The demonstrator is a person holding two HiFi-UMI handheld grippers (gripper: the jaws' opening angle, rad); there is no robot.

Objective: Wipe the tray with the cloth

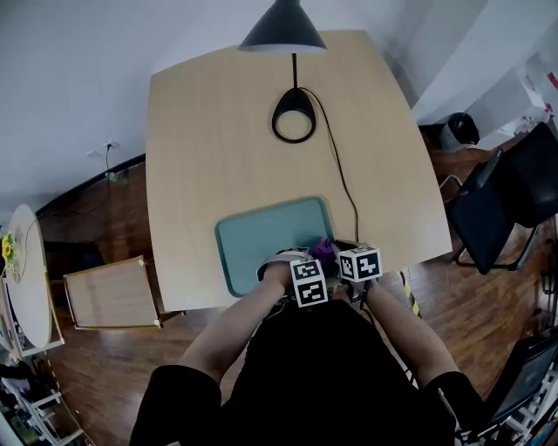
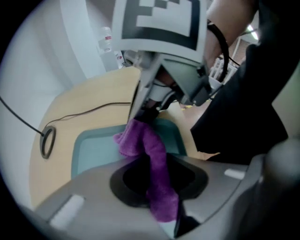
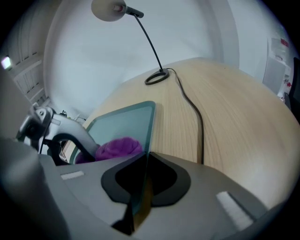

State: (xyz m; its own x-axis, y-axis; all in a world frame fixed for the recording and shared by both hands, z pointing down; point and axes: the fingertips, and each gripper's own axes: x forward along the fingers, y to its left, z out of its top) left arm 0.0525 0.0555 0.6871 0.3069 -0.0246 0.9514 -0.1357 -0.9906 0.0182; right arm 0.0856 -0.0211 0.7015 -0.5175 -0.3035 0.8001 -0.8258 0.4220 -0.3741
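A teal tray [image 1: 261, 237] lies at the near edge of the wooden table [image 1: 218, 139]. A purple cloth [image 1: 323, 250] rests on the tray's near right corner. My left gripper [image 1: 295, 264] is shut on the cloth [image 2: 152, 154], which runs as a strip from between the jaws down onto the tray [image 2: 93, 150]. My right gripper [image 1: 347, 255] sits just right of it, shut on the tray's right rim [image 3: 149, 126]; the rim passes straight between its jaws. The right gripper view also shows the bunched cloth [image 3: 118, 147] and the left gripper [image 3: 51, 131] beside it.
A black lamp shade [image 1: 282, 26] hangs over the far table edge, above the lamp's ring base [image 1: 294, 115]. Its cable [image 1: 342, 174] runs down close past the tray's right side. A dark chair [image 1: 506, 196] stands at the right, a wooden panel [image 1: 112, 293] on the floor at the left.
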